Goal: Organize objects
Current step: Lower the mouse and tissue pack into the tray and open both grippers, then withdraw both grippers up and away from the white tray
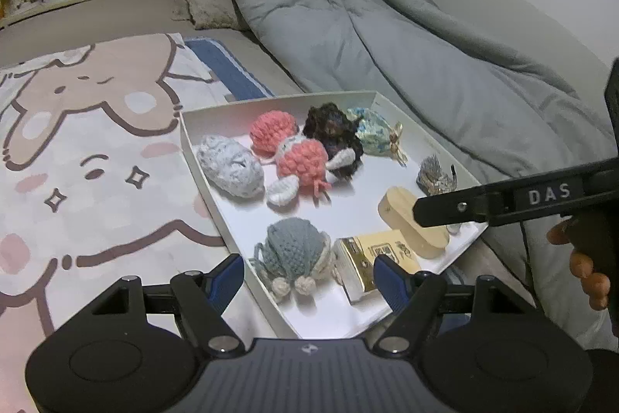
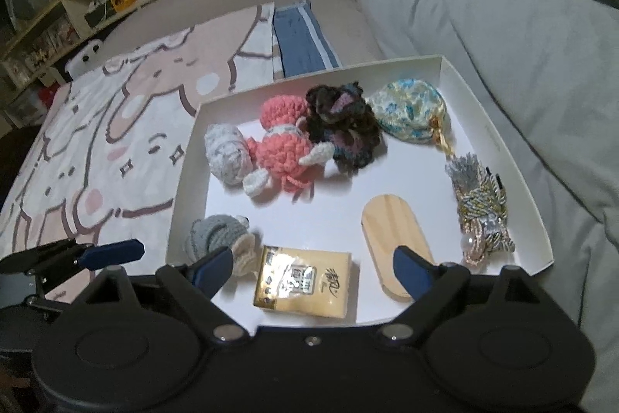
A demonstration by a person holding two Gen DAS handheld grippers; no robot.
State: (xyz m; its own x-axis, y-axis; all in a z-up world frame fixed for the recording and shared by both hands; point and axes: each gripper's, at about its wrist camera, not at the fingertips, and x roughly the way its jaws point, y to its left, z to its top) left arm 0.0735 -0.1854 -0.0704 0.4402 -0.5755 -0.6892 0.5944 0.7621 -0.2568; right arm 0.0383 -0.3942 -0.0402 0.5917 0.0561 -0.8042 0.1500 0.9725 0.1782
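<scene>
Both claws spread wide, nothing gripped: left claw (image 1: 309, 281) and right claw (image 2: 313, 268) hovering at near edge of white tray (image 2: 503, 149) on bed. Grey crochet toy (image 2: 216, 233) in near left corner, probably soft, light; best pinched across body.

The letters "DAS" stand in white on the black arm of the right gripper (image 1: 419, 209), seen from the left wrist. The yellow tissue pack (image 2: 303, 283) carries Chinese characters, perhaps a brand name, too blurred to read with certainty.
</scene>
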